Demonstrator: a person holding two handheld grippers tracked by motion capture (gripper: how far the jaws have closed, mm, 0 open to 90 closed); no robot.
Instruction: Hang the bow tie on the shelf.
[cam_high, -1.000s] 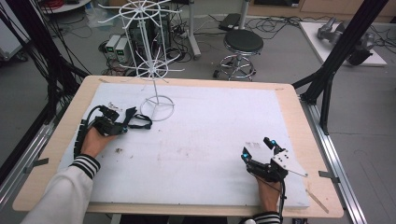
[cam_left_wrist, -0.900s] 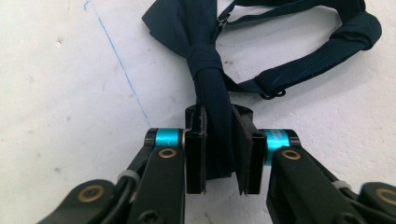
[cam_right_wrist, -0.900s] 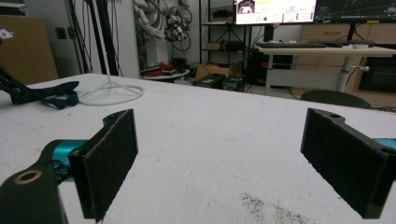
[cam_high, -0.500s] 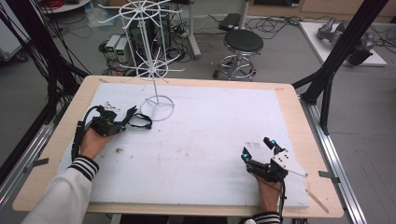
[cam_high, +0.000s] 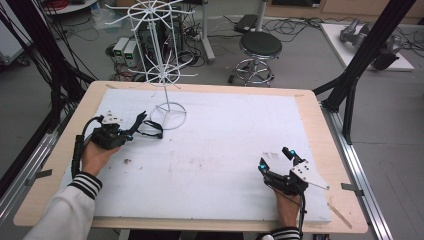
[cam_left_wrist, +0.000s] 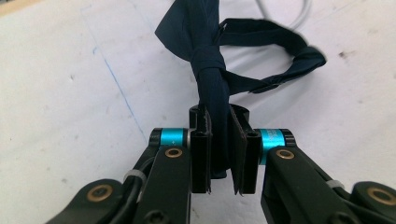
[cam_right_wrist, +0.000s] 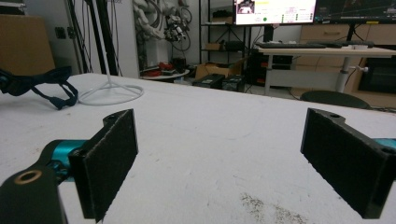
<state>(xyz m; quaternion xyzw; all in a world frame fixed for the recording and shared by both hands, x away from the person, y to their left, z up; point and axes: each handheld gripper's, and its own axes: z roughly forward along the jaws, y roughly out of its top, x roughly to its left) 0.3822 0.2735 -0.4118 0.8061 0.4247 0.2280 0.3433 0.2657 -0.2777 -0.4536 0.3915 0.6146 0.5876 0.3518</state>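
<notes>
Covering the wooden table (cam_high: 320, 125), white foam sheet (cam_high: 230, 145).

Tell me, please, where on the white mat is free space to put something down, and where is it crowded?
Most of the white mat is bare: the whole middle, between the left gripper and the right gripper, and the far right part. It is crowded at the far left, where the dark bow tie, clamped in the left gripper, lies next to the white wire rack's ring base.
</notes>
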